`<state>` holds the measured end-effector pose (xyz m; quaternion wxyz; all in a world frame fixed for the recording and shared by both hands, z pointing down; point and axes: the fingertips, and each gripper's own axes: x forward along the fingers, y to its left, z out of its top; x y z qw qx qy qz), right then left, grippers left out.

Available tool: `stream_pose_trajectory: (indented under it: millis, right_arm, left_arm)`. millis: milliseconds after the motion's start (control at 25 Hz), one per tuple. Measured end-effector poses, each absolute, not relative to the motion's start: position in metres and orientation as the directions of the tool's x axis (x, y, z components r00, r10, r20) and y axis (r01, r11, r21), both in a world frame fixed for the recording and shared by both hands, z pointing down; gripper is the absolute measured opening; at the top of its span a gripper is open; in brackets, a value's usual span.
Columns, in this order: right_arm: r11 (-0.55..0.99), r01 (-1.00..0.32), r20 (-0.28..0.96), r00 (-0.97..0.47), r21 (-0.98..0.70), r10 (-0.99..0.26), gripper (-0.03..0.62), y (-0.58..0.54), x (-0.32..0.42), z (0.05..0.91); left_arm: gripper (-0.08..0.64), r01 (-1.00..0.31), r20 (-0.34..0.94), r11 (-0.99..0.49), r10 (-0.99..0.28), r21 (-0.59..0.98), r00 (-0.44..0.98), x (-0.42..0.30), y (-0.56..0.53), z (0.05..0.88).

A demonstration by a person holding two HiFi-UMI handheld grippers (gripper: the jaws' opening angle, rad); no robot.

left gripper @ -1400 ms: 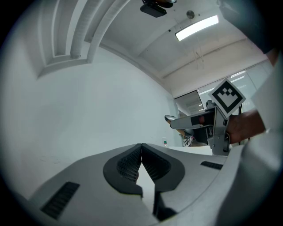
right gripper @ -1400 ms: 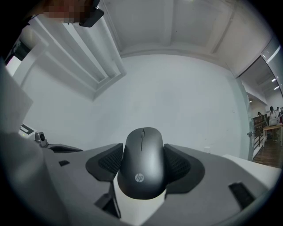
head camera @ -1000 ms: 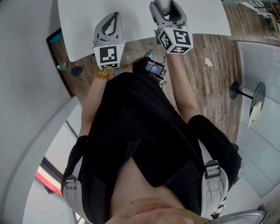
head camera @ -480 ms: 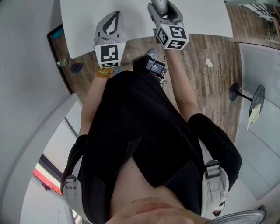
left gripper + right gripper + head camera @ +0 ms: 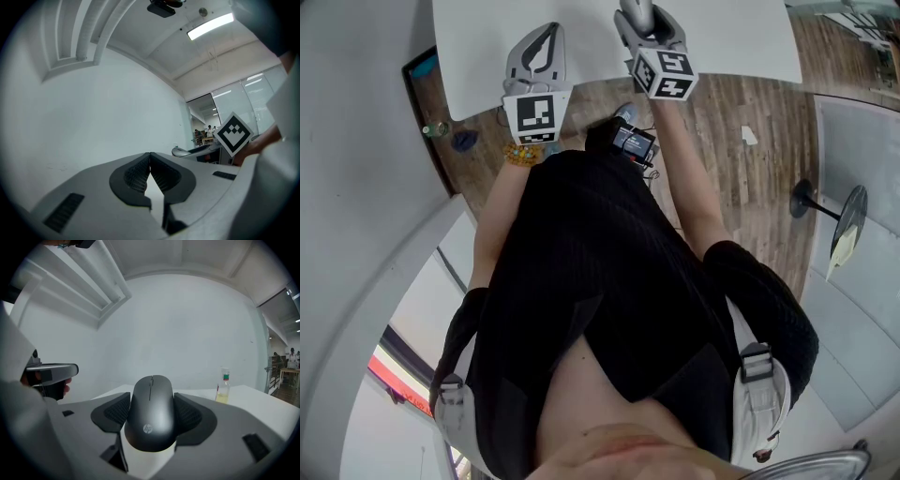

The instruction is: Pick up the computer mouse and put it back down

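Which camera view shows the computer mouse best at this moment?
The right gripper view: the computer mouse fills the centre, clamped between the fingers, logo and scroll wheel visible. The head view shows only its grey end at the top edge. The left gripper view does not clearly show it.

Looks steeply down from the head to the white table [image 5: 741,37] at the top edge. Sits low behind the left gripper [image 5: 150,157], facing along its jaws at a white wall; rides likewise behind the right gripper [image 5: 151,399], tight on the computer mouse [image 5: 151,420]. Shares the table between head and right gripper views; catches each gripper sideways from the other's camera
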<state>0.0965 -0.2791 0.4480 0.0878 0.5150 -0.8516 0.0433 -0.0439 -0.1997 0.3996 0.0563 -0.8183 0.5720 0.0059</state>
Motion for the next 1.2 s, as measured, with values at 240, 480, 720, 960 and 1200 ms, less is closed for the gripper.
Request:
stream_pose_trajectory:
  millis: [240,480,720,960,1200]
  right_arm:
    - [0.470,-0.883,0.241,-0.456,0.002,-0.857,0.284,-0.287,0.101,0.470]
    - [0.475,-0.880,0.283,-0.457,-0.004,-0.843,0.284,-0.293,0.098,0.489]
    - [0.479,-0.878,0.325,-0.456,-0.008,-0.829,0.284,-0.297,0.095,0.508]
    - [0.482,-0.876,0.368,-0.451,-0.009,-0.813,0.284,-0.299,0.095,0.527]
    - [0.485,-0.875,0.411,-0.447,-0.014,-0.795,0.284,-0.300,0.095,0.546]
  left_arm:
    - [0.014,-0.939,-0.064,-0.334,-0.938,-0.084,0.340,-0.040,-0.202,0.402]
    - [0.014,-0.940,-0.056,-0.331,-0.940,-0.083,0.336,-0.042,-0.202,0.405]
    - [0.014,-0.942,-0.046,-0.325,-0.943,-0.082,0.329,-0.045,-0.202,0.409]
    - [0.014,-0.945,-0.040,-0.314,-0.947,-0.085,0.319,-0.049,-0.202,0.411]
    - [0.012,-0.948,-0.035,-0.308,-0.950,-0.082,0.311,-0.051,-0.201,0.412]
